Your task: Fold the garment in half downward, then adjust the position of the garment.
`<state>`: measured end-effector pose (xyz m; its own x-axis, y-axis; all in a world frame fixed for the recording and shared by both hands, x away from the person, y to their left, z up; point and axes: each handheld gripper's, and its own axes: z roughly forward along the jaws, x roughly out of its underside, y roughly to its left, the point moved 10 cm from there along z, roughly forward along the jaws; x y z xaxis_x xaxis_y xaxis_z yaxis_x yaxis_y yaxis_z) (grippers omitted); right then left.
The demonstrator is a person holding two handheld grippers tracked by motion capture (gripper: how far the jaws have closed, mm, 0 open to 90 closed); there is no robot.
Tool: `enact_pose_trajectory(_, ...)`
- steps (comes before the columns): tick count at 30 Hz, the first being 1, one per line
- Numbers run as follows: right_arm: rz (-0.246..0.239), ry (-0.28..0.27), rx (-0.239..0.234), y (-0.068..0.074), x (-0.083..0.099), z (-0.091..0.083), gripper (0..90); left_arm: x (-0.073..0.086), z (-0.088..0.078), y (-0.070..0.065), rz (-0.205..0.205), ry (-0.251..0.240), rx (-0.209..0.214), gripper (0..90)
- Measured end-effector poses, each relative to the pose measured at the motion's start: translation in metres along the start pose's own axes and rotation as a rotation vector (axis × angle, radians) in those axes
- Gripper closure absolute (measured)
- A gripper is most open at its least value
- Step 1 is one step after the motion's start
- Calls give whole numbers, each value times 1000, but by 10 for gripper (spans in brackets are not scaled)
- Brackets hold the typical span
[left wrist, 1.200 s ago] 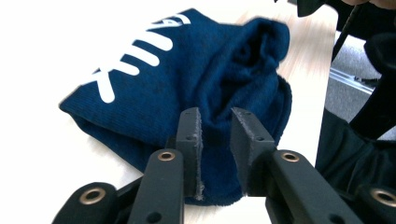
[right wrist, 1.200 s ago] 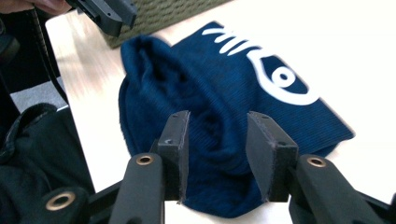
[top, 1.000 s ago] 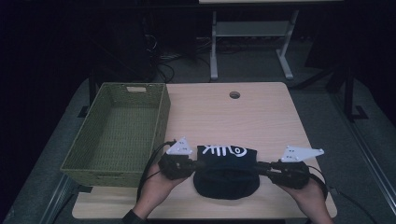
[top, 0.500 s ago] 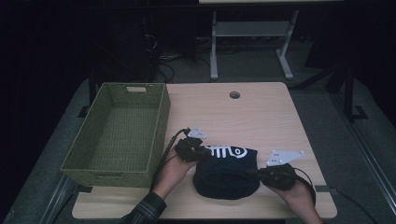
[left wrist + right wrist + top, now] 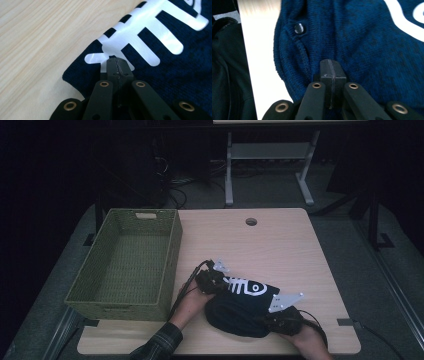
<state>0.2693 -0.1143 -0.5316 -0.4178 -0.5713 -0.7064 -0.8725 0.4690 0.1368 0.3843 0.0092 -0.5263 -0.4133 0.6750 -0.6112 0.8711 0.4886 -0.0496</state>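
We see a dark navy knitted garment (image 5: 240, 307) with a white fish-skeleton print (image 5: 245, 286) lying folded on the near half of the wooden table (image 5: 280, 245), close to the front edge. Our left gripper (image 5: 212, 279) sits at the garment's upper left corner, jaws pressed together and pinching the cloth right at the tail of the print (image 5: 110, 53), with bare tabletop (image 5: 37, 37) just beyond that corner. Our right gripper (image 5: 280, 317) is clamped on the garment's near right edge, its jaws closed on the knit beside a stitched hem and a small dark button (image 5: 298, 28); the table's front edge runs just past that hem. The green woven basket (image 5: 172, 265) stands at the left, its right wall near the left gripper but apart from it. The far half of the table lies open around the round cable hole (image 5: 251, 221).
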Motion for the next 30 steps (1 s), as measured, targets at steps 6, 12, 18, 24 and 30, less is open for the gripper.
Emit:
enact_pose_trajectory(6, -19, -3, -29, 9, -4, 6, 900, -6, 6, 3, -4, -10, 27, 900)
enact_pose_trajectory(12, -16, -10, -36, 9, -5, 4, 900, -7, 1, 2, -19, -25, 39, 900)
enact_pose_trajectory(18, -16, -47, -41, 8, -10, -5, 900, -13, -13, -4, -28, -75, 63, 900)
enact_pose_trajectory(24, -19, -109, -2, -1, -23, -21, 900, -18, -37, -19, -22, -113, 96, 900)
enact_pose_trajectory(30, 28, -146, 86, -29, -26, -36, 900, -4, -61, -40, -14, -124, 134, 900)
